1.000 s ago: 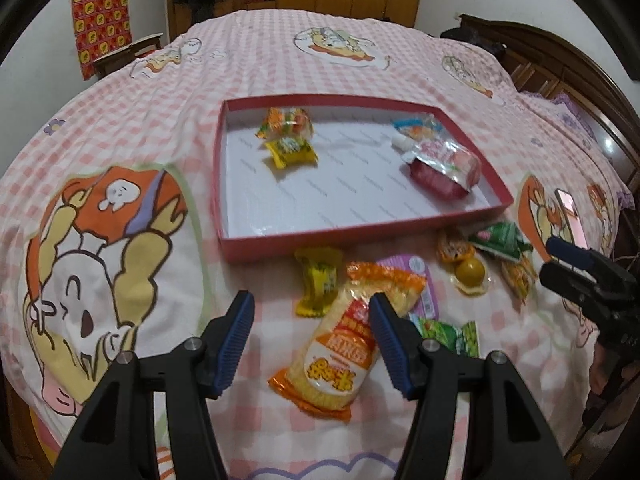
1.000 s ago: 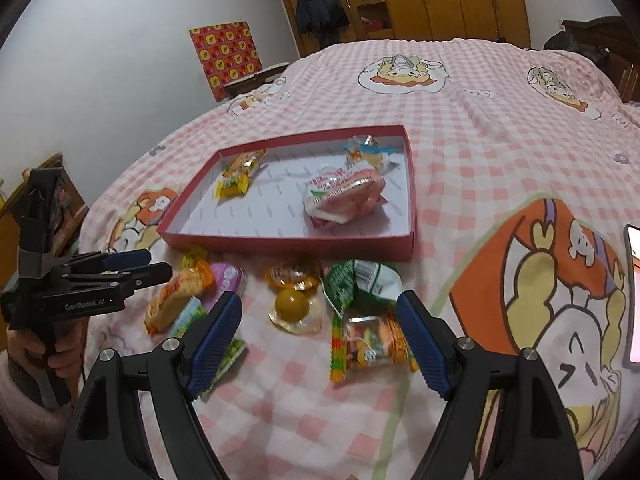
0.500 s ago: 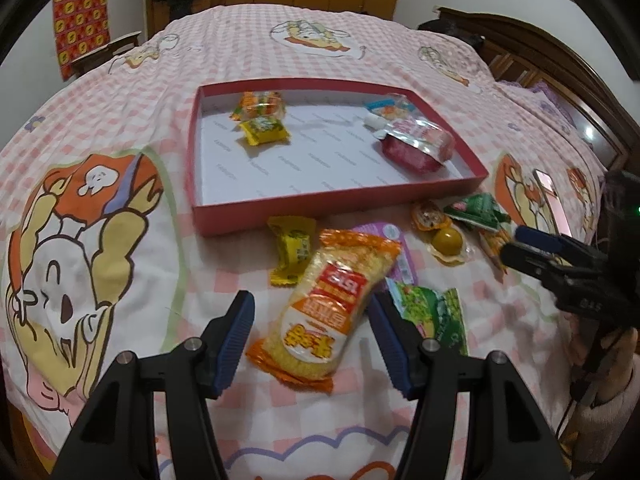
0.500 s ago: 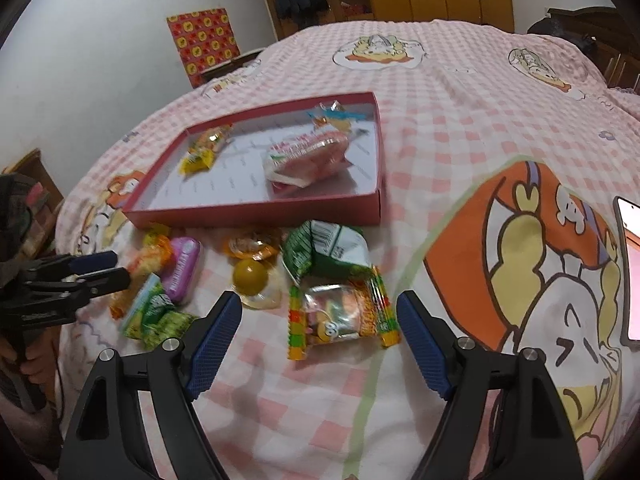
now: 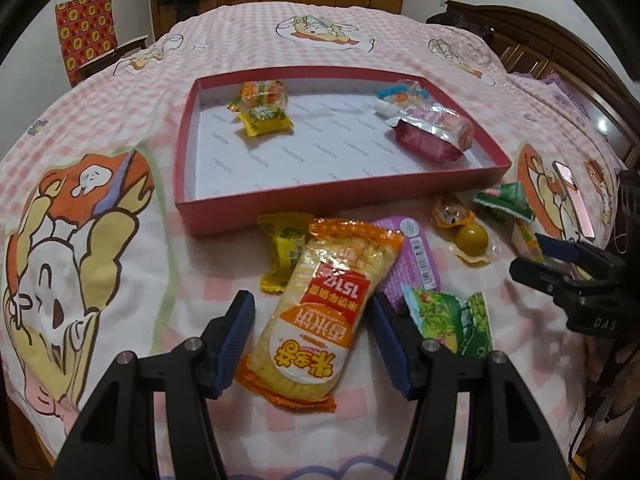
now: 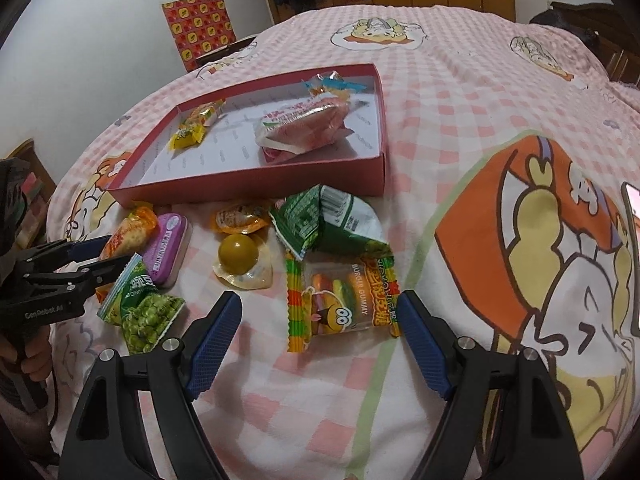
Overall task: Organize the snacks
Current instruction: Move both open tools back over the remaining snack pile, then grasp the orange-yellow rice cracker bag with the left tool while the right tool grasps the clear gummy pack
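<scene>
A red tray (image 5: 188, 160) (image 6: 256, 186) lies on the bed and holds a yellow candy (image 5: 266, 120), an orange candy pack, a pink pack (image 5: 434, 136) and a blue-wrapped sweet. In front of it lie loose snacks. My left gripper (image 5: 312, 336) is open, its pads on either side of the orange rice cracker pack (image 5: 324, 312). My right gripper (image 6: 320, 340) is open around the burger gummy pack (image 6: 344, 304). Nearby lie a green pea pack (image 6: 140, 308), a purple tin (image 6: 166, 246), a yellow jelly cup (image 6: 238, 252) and a green bag (image 6: 324, 220).
The pink checked bedspread (image 5: 100, 128) with cartoon prints covers the bed. A dark wooden headboard (image 5: 560, 52) stands at the right. A phone (image 5: 572, 196) lies on the bed to the right. Wardrobes and a chair stand at the far end.
Both grippers have moved forward and down toward the snacks. The left now straddles the rice cracker pack and the right straddles the burger gummy pack. Both stay open.
</scene>
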